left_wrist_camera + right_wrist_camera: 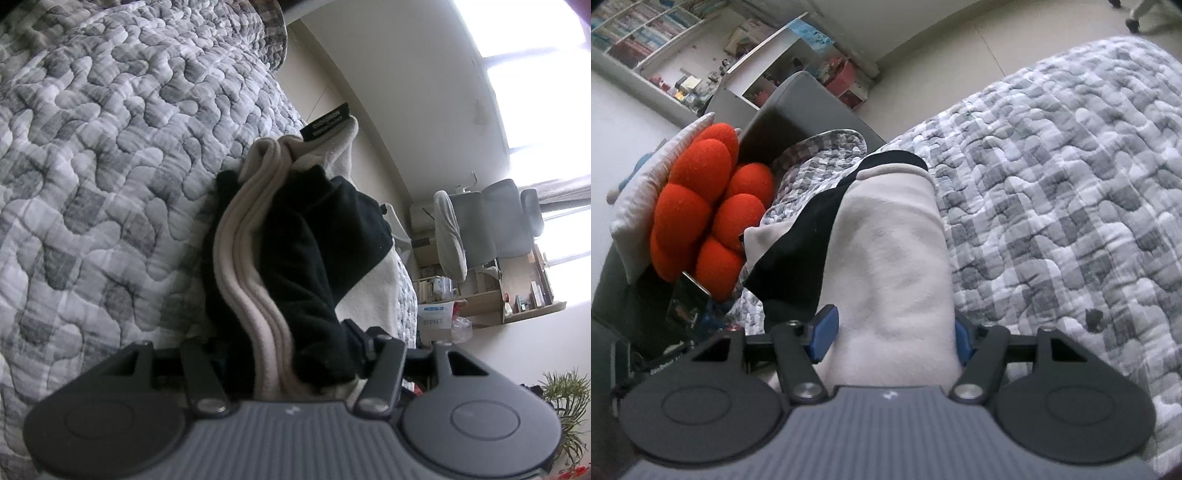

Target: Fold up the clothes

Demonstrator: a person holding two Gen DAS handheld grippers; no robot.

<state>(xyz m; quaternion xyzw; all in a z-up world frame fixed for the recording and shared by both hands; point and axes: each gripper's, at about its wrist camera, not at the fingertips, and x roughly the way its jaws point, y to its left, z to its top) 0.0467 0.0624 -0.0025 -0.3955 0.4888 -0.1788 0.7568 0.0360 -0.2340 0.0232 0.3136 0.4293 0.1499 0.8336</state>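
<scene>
**One garment, gripped at both ends**

The left gripper (295,354) is clamped on bunched beige-and-black folds; the right gripper (890,332) pinches the cream fleece between blue pads (823,328). The one black-and-cream fleece garment (894,251) runs lengthwise away from each camera — black label (325,122) at the far end. Open checked quilt (1052,192) lies beside it; an orange cushion (701,206) sits beyond.

The garment (291,258) hides the left hand-held gripper (295,363) fingertips; its label (325,121) print is illegible.

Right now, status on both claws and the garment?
Left claw shut on black-and-cream garment. Right claw shut on its cream part. Garment bunched over the quilt. Nothing in the way.
</scene>
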